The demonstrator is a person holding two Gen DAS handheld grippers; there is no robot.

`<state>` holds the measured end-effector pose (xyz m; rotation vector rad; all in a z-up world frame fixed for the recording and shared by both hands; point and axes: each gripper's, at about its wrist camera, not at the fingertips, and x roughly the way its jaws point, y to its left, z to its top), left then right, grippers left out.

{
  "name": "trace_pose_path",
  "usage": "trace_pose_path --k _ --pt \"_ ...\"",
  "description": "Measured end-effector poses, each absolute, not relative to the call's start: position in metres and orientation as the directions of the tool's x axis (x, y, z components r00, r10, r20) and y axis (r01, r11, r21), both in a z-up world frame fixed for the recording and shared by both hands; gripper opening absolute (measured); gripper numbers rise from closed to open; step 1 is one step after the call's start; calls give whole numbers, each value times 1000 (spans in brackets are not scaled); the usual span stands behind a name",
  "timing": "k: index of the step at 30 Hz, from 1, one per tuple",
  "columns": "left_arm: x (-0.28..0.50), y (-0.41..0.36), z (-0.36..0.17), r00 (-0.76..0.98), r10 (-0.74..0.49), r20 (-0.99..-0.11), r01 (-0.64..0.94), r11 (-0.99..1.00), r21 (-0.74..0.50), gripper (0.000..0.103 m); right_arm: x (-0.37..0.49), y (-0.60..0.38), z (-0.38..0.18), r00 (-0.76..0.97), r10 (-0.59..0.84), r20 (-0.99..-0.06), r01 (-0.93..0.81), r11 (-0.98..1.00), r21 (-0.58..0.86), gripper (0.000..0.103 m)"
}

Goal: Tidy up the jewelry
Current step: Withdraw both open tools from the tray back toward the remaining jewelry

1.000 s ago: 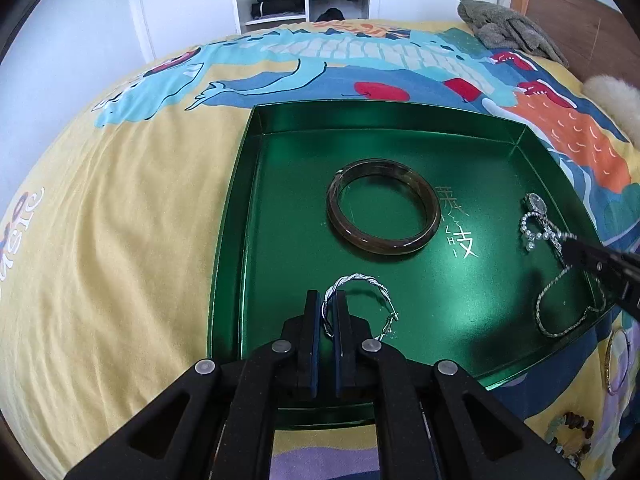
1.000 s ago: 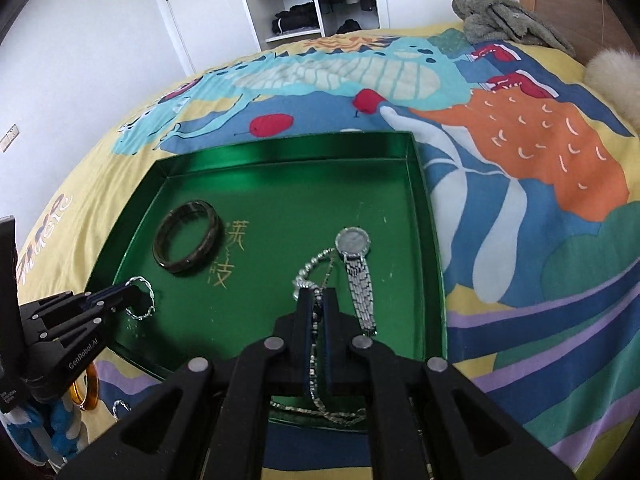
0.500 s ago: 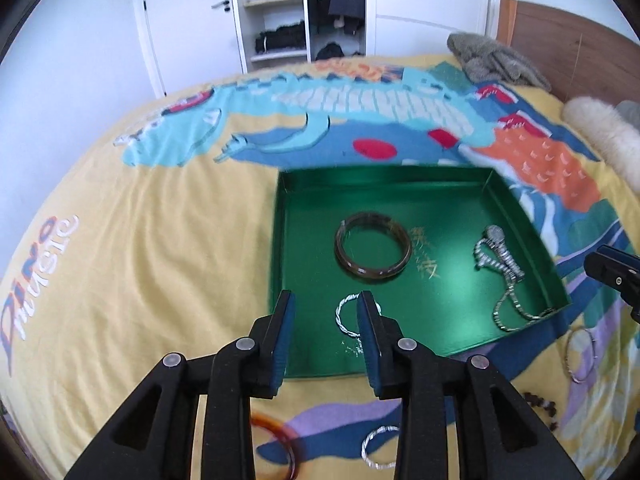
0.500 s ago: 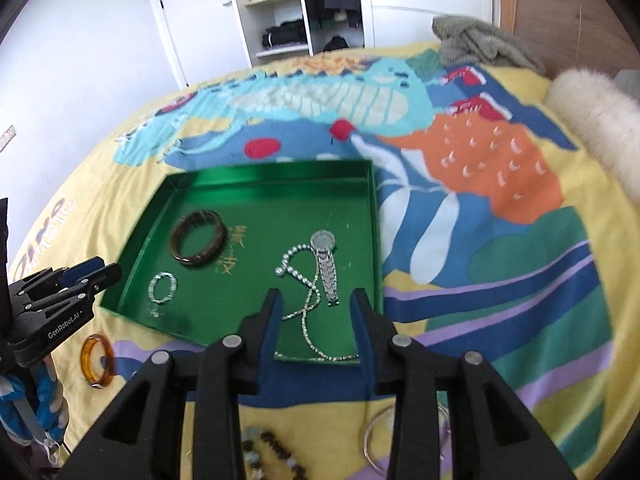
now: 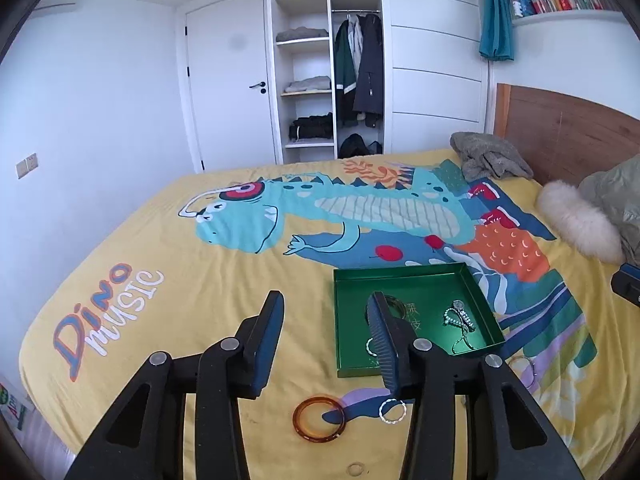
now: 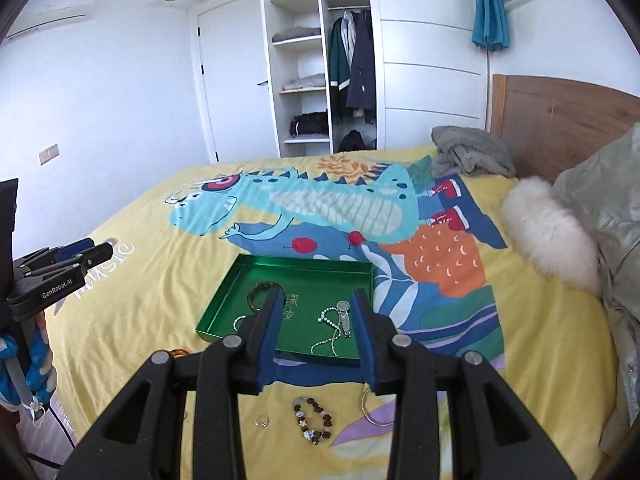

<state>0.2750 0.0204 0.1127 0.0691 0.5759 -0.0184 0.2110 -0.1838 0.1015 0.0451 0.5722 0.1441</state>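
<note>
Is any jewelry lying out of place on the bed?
Yes. An amber bangle, a bead bracelet, a small ring and a silver hoop lie loose on the bedspread, outside the green tray. Nothing looks damaged.

The tray (image 6: 224,308) is glossy green with gold characters. Beneath it, the bedspread (image 6: 160,288) is yellow with a turquoise dinosaur print.
</note>
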Motion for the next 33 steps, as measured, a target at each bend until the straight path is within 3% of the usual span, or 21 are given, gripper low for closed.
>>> trace_pose_path --k 12,17,26,33 --pt "198 45 174 891 26 -453 2 998 62 51 112 -173 170 897 163 -410 -157 986 49 34" --pt "180 43 182 902 20 -431 9 998 65 59 83 -169 189 915 182 -361 -177 983 46 35" --pt "171 47 153 891 13 -455 22 997 72 59 63 -168 175 912 206 -356 -200 978 56 37" --pt "180 49 87 846 -11 -532 54 996 67 59 80 -169 122 870 231 -436 -205 973 106 37"
